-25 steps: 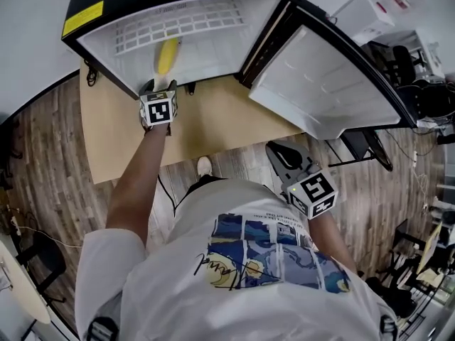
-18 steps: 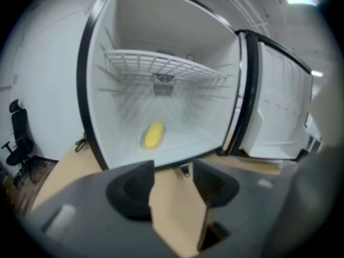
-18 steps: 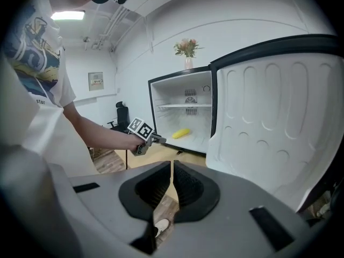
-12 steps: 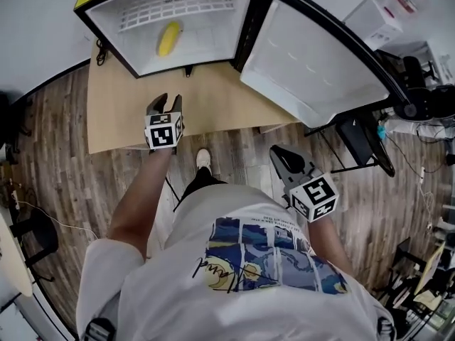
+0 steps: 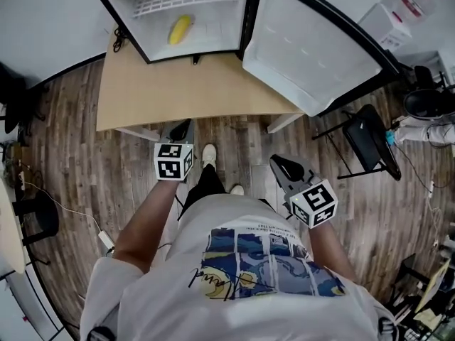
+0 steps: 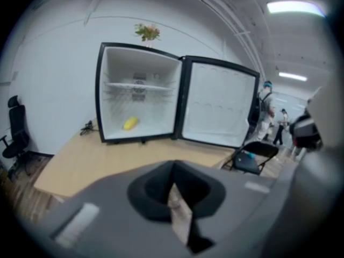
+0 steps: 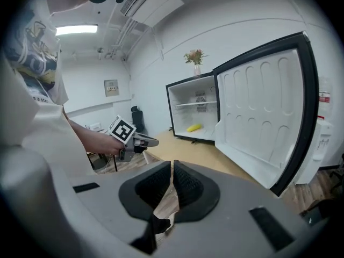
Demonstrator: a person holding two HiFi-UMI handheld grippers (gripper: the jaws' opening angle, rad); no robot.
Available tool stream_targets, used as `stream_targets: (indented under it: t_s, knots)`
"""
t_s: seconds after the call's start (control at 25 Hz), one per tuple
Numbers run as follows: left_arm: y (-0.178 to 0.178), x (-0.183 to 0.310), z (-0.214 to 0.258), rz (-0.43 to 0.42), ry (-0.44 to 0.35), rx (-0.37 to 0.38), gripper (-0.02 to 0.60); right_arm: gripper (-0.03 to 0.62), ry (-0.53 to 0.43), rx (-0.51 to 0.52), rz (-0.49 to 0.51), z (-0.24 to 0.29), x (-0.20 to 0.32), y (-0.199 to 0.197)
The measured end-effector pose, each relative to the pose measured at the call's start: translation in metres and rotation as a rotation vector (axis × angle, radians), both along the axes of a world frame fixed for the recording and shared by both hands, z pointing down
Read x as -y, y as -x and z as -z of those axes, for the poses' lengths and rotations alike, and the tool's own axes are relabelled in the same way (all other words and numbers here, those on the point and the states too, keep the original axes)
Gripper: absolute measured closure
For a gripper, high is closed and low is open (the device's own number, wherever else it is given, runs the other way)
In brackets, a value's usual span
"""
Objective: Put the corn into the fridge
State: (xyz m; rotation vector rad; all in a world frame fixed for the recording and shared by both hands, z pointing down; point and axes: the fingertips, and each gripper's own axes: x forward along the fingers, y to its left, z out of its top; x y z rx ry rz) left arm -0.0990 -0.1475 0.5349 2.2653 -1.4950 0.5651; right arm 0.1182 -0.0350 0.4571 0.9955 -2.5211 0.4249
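The yellow corn (image 5: 180, 28) lies alone on the floor of the open black fridge (image 5: 213, 45), and shows in the left gripper view as the corn (image 6: 130, 123). My left gripper (image 5: 181, 128) is well back from the fridge, over the wooden floor just past the table's front edge. Its jaws have just been closing and now stand shut with nothing between them. My right gripper (image 5: 283, 165) hovers lower right, near my body, shut and empty. The right gripper view shows the corn (image 7: 194, 127) and the left gripper (image 7: 142, 141).
The fridge door (image 5: 313, 48) swings wide open to the right. A light wooden table (image 5: 192, 91) carries the fridge. A black folding chair (image 5: 366, 141) stands right of the table. Cables and another chair sit at the far left.
The left gripper has drawn back from the fridge mouth across the table to beyond its front edge, and its jaws have closed. The corn stays in the fridge. The right gripper shifted slightly.
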Motion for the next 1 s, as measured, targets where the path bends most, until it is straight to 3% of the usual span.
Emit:
stream_targets:
  t_s: [0.2, 0.48, 0.72, 1.0]
  knots:
    - [-0.019, -0.050, 0.007, -0.071, 0.036, -0.086, 0.572, 0.572, -0.005, 0.016, -0.001, -0.001, -0.022, -0.002]
    - [-0.048, -0.082, 0.018, -0.201, 0.011, -0.081, 0.574, 0.572, -0.016, 0.013, -0.012, -0.002, -0.039, -0.011]
    - [-0.054, -0.090, 0.032, -0.223, -0.011, -0.099, 0.574, 0.574, -0.045, 0.001, 0.011, 0.005, -0.041, -0.008]
    - [-0.045, -0.094, 0.024, -0.191, 0.003, -0.092, 0.574, 0.574, -0.045, 0.004, 0.033, 0.003, -0.047, -0.003]
